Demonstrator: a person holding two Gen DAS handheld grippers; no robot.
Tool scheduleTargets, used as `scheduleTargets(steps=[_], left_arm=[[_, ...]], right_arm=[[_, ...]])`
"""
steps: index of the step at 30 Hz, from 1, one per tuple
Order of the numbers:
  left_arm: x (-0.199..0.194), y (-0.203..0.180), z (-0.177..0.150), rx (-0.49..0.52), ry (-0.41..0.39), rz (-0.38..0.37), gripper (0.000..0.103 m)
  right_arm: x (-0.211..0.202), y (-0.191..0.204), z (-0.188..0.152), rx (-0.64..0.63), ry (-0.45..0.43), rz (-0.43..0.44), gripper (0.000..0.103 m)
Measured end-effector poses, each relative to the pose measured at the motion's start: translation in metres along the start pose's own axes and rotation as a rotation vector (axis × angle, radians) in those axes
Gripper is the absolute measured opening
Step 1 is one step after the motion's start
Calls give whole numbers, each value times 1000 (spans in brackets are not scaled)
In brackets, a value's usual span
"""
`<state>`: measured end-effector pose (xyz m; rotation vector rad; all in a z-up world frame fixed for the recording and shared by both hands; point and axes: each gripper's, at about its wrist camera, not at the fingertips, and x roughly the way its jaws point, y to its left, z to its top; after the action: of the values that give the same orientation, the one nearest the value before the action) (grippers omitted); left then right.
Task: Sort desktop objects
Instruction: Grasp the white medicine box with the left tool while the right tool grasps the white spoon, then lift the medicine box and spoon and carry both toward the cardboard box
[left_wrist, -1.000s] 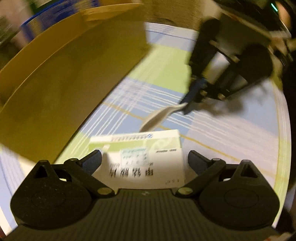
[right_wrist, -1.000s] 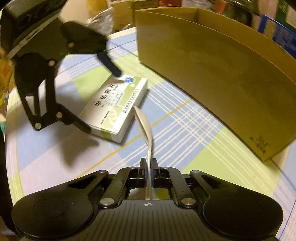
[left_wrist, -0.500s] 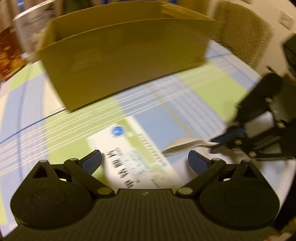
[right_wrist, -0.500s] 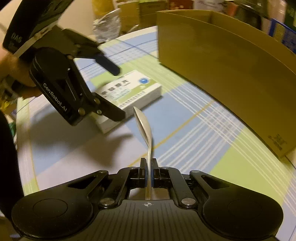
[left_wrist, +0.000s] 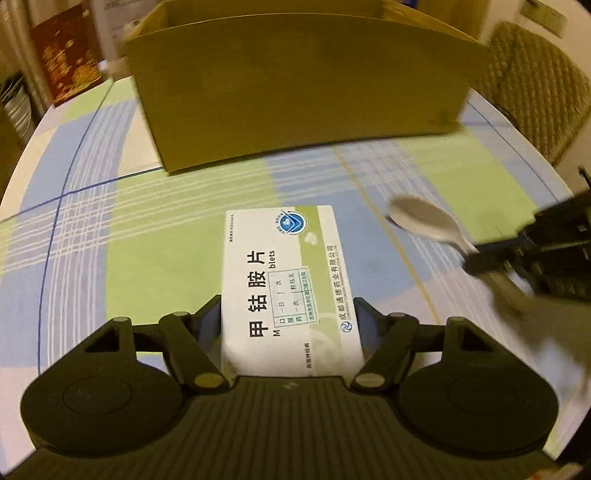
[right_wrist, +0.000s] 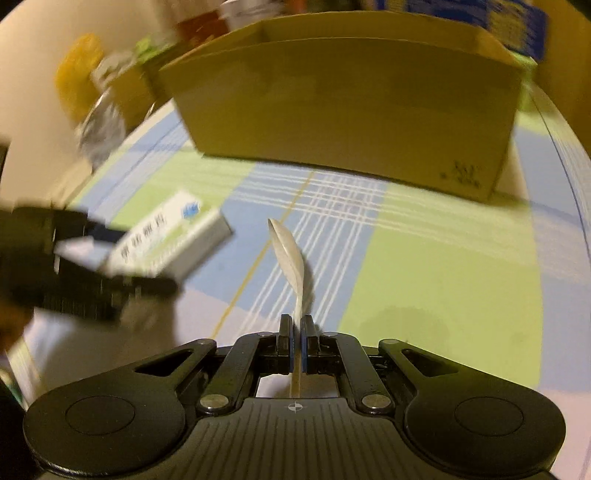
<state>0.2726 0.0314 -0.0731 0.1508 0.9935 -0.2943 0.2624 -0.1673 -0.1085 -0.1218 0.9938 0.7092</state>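
Observation:
A white and green medicine box (left_wrist: 284, 288) lies lengthwise between the fingers of my left gripper (left_wrist: 287, 303). Its jaws are closing, and both pads meet the box's long sides. In the right wrist view the same medicine box (right_wrist: 173, 232) looks tilted in the blurred left gripper (right_wrist: 125, 258). My right gripper (right_wrist: 296, 323) is shut on the handle of a white spoon (right_wrist: 288, 251), bowl pointing forward above the cloth. From the left wrist view the spoon (left_wrist: 424, 221) and the right gripper (left_wrist: 491, 258) are at the right. An open cardboard box (left_wrist: 295, 85) stands behind.
A blue, green and white checked cloth (left_wrist: 147, 258) covers the round table. A woven chair back (left_wrist: 535, 74) stands past the table's far right edge. Blurred packages and bottles (right_wrist: 99, 110) crowd the space left of the cardboard box (right_wrist: 351, 103).
My left gripper rolled until the medicine box lay lengthwise between its fingers, then its jaws closed in on the box's sides. The right gripper rolled and shifted, still holding the spoon.

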Motion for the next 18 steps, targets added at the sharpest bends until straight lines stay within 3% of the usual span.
scheduleTargets(steps=[4,6,8,13,18], left_arm=[[-7,-16,-11,53,-37,-6,68],[-8,-17,-11,66,-51,10,68],[-9,-15,-8,84,-75,41,68],[-10,1,-5,20,-110,41,68],[-6,1,-3,24,-110,47,68]], right_arm=[[-3,5,-1,6,-21,-13,5],[0,10,0,-43,-40,-57,18],[1,14,2,-101,-74,-118,44],[9,13,5,-104,-108,-129,50],[25,15,7,-86,-112,-123,51]])
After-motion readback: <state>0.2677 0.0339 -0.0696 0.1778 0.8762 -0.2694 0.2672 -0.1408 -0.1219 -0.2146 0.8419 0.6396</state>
